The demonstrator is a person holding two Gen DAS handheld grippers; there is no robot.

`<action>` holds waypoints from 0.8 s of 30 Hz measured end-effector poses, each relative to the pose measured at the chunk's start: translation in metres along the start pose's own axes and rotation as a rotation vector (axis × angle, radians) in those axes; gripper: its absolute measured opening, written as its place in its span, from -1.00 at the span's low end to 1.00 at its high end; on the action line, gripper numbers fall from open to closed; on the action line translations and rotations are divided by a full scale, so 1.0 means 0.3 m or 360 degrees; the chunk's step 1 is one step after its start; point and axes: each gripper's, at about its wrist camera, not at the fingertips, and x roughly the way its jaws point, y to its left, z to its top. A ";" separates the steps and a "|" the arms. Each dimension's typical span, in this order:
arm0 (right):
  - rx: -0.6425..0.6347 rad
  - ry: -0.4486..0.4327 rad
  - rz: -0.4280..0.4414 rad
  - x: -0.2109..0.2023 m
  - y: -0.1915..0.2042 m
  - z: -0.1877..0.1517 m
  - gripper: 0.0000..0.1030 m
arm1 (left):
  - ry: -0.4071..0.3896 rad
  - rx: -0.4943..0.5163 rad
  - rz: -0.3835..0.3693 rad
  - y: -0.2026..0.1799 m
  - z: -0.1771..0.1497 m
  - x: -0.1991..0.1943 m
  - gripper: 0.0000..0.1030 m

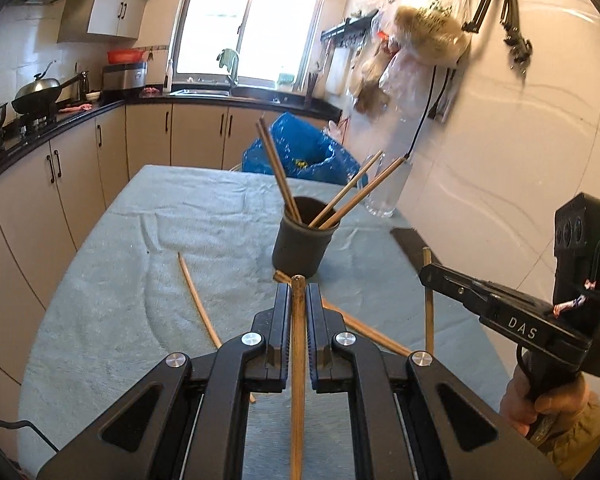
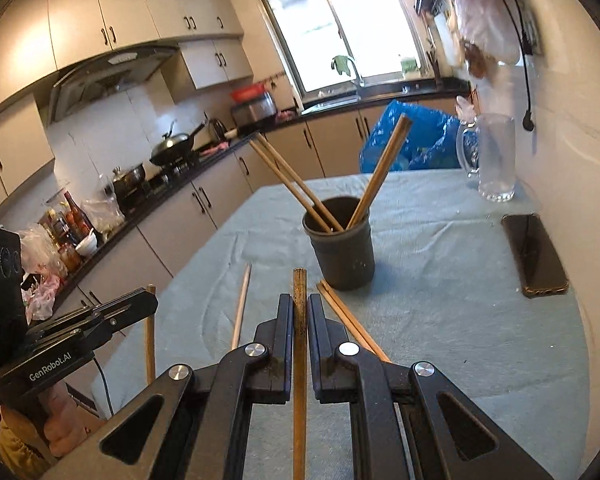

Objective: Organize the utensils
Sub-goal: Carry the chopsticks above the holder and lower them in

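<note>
Left gripper (image 1: 298, 300) clamps one chopstick (image 1: 298, 360), right gripper (image 2: 300, 312) clamps another chopstick (image 2: 299, 360), both upright above the table (image 2: 440, 300), near the cup (image 2: 342, 248).

Table (image 2: 440, 320) covered with a pale blue-grey cloth (image 1: 112, 280), rumpled in low folds. Standing upright near the middle: a dark cup (image 2: 342, 248). Lying flat on the cloth: one chopstick (image 1: 198, 300) to the cup's left, a pair of chopsticks (image 2: 350, 322) starting just beside the cup's base. By the wall edge: a dark phone (image 2: 534, 254), face up. Further back along the same edge: a clear glass pitcher (image 2: 494, 158), upright.
</note>
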 end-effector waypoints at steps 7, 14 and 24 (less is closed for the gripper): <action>-0.0021 -0.0099 0.0018 -0.083 0.030 0.007 -0.86 | -0.0133 -0.0021 -0.0041 -0.026 0.029 -0.121 -0.88; -0.0037 -0.0178 0.0033 -0.130 0.056 0.026 -0.86 | -0.0246 -0.0029 -0.0056 -0.041 0.084 -0.185 -0.88; -0.0033 -0.0412 -0.0030 -0.152 0.050 0.186 -0.86 | -0.0378 -0.0054 -0.0018 -0.043 0.268 -0.159 -0.88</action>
